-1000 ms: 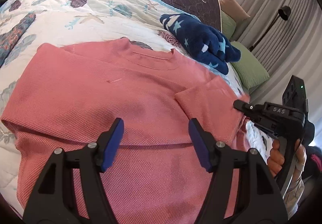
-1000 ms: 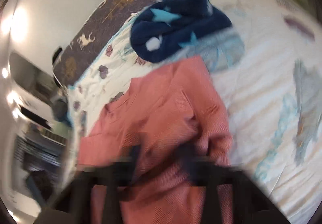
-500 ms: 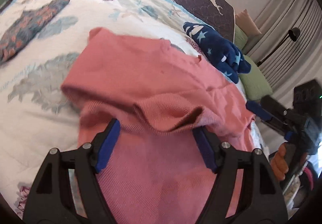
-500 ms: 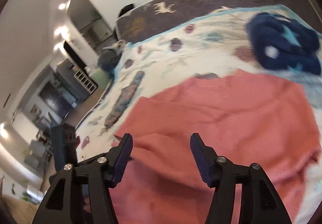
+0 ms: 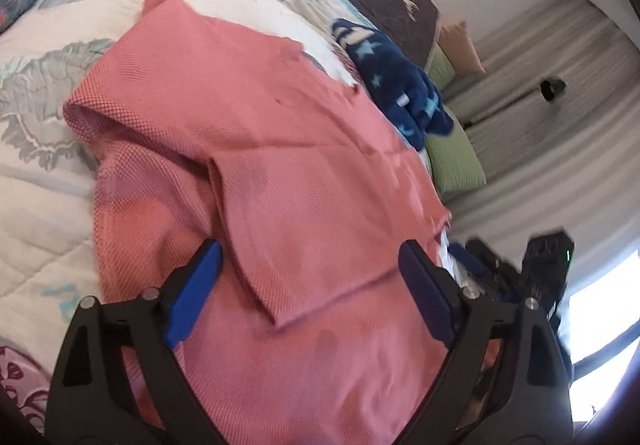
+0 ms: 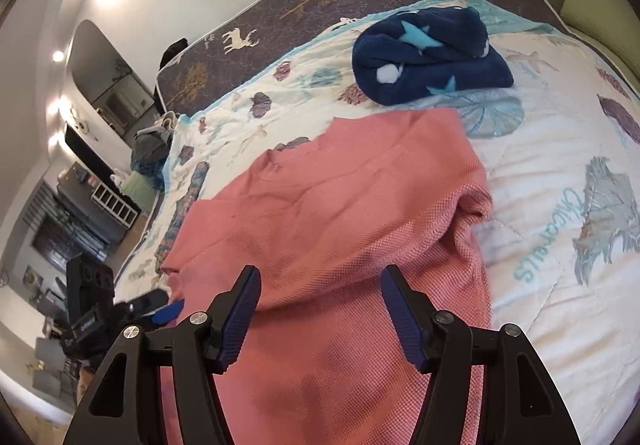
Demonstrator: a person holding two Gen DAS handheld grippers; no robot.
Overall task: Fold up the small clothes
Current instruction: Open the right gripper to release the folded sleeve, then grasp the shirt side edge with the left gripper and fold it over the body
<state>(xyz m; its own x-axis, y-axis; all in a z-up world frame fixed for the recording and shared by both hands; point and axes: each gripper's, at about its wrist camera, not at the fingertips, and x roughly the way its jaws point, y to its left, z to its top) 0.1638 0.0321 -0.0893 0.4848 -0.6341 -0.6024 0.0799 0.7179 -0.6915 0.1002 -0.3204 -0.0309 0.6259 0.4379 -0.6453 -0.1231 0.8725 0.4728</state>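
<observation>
**Both sleeves in, the long folds still ahead**

We have the pink top lying face up across the middle of both views, spread on the patterned quilt, its neckline toward the upper part of each frame. In the left wrist view a sleeve lies turned in over the body, its cuff ending low in the frame between our left gripper fingers. In the right wrist view the other shoulder edge is rolled in at centre right, leaving a soft bunched ridge rather than a flat crease.

Our left gripper hangs over the lower body of the top with its jaws opening; cloth lies beneath them, but the blue pads press on nothing. Our right gripper does the same from the other side: jaws opening, pads clear of the fabric, nothing held.

We judge the sides to be roughly folded, so the task stands near its middle for this garment. What appears left is to flatten the bunched right edge, then bring the hem up toward the neckline. A dark blue starred piece sits rolled up beyond the top, in the upper right of the right wrist view; we cannot tell whether it is finished or waiting.
</observation>
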